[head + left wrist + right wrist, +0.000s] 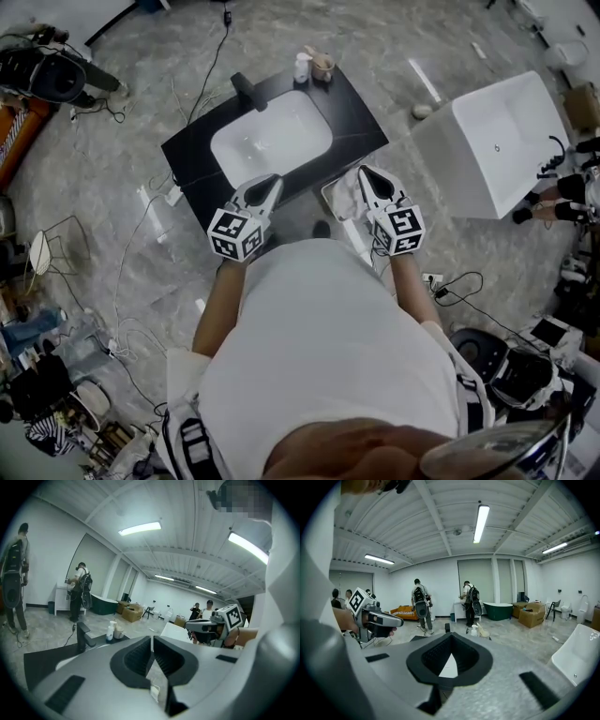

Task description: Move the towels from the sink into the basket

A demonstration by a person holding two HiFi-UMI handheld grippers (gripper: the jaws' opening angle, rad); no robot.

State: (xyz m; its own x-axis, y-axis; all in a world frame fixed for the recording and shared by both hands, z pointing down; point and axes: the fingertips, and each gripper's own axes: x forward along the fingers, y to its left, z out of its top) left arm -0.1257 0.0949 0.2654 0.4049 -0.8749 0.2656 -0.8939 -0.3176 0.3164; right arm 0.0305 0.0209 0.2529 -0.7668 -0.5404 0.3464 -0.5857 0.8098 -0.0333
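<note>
While near front edge of counter (361,112), L tool (272,179), R tool (366,172) closed, empty.

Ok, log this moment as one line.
left gripper: shut, empty | right gripper: shut, empty | white rounded sink basin: no towels visible | light basket: white cloth inside

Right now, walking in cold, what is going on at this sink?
A person in a white shirt holds a pair of tongs in each hand above a black vanity top. The left tongs and the right tongs are both shut and empty. The white oval sink basin looks empty. Pale cloth lies in what seems to be a basket beside the vanity, under the right tongs.
</note>
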